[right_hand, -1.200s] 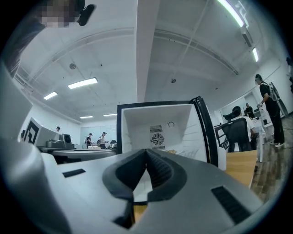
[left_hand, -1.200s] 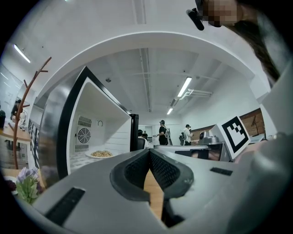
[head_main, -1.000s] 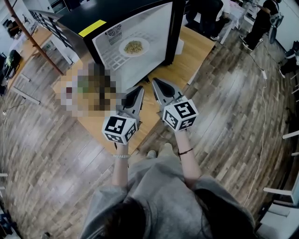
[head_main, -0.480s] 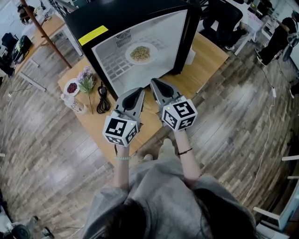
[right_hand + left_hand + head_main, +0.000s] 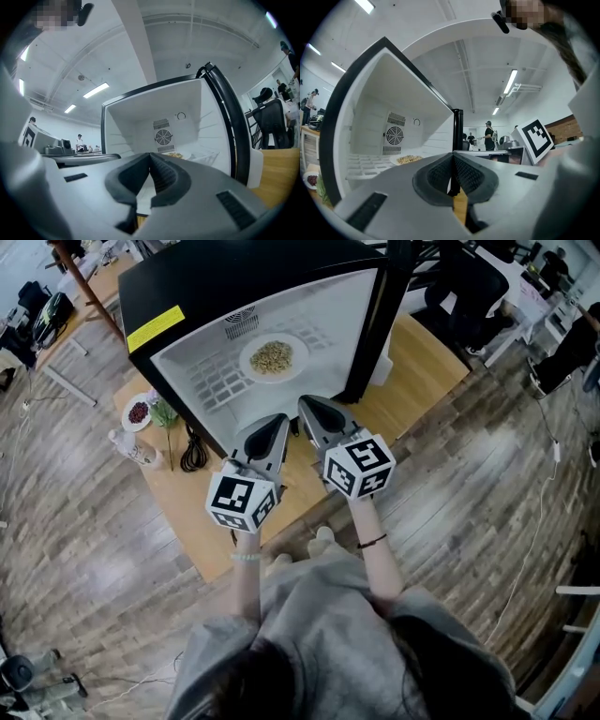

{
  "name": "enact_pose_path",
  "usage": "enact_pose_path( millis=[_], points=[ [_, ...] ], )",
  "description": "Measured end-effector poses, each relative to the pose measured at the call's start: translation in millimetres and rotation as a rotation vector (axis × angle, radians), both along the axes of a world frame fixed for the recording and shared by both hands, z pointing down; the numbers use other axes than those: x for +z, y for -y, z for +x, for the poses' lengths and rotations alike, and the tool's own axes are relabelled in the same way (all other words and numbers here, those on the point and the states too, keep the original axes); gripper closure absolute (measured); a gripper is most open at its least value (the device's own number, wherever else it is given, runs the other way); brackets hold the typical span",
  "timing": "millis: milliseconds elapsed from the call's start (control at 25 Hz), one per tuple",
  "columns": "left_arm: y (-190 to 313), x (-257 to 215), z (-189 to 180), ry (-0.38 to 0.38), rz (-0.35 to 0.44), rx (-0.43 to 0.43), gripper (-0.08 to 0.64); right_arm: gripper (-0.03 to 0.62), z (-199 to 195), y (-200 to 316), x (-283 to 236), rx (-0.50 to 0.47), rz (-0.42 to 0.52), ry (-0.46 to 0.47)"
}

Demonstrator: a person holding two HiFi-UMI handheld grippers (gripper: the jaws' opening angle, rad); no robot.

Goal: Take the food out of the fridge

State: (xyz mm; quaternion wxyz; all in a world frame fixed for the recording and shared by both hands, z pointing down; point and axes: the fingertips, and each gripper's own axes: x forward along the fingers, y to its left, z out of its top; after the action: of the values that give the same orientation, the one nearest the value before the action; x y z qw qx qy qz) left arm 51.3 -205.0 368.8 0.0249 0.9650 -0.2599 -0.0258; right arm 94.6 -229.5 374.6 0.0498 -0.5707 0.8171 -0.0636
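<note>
A black mini fridge (image 5: 253, 282) stands open on a wooden table, its white inside facing me. On its wire shelf sits a white plate of food (image 5: 272, 356), seen too as the plate of food (image 5: 408, 160) and as a sliver of food (image 5: 176, 155) behind the jaws. My left gripper (image 5: 281, 418) and right gripper (image 5: 306, 403) hover side by side just in front of the fridge opening, both pointing level at it. Both are shut with nothing between their jaws; the left gripper (image 5: 453, 154) and the right gripper (image 5: 150, 156) show tips pressed together.
The wooden table (image 5: 412, 371) carries a small bowl of red bits (image 5: 138, 412), a flower vase (image 5: 141, 454) and a black cable (image 5: 192, 451) left of the fridge. The fridge door edge (image 5: 375, 320) stands at the right. Office chairs and people are farther back.
Both grippers have come closer to the open fridge, which now fills more of the head view. Both stay shut throughout.
</note>
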Motion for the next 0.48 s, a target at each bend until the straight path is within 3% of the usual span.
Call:
enact_pose_path(
  millis=[240, 480],
  points=[
    [5.1, -0.7, 25.1, -0.019, -0.003, -0.048, 0.552, 0.583, 16.7, 7.1, -2.1, -0.083, -0.008, -0.009],
    [7.2, 1.1, 32.0, -0.009, -0.002, -0.101, 0.552, 0.583, 23.7, 12.7, 1.2, -0.138, -0.014, 0.041]
  ],
)
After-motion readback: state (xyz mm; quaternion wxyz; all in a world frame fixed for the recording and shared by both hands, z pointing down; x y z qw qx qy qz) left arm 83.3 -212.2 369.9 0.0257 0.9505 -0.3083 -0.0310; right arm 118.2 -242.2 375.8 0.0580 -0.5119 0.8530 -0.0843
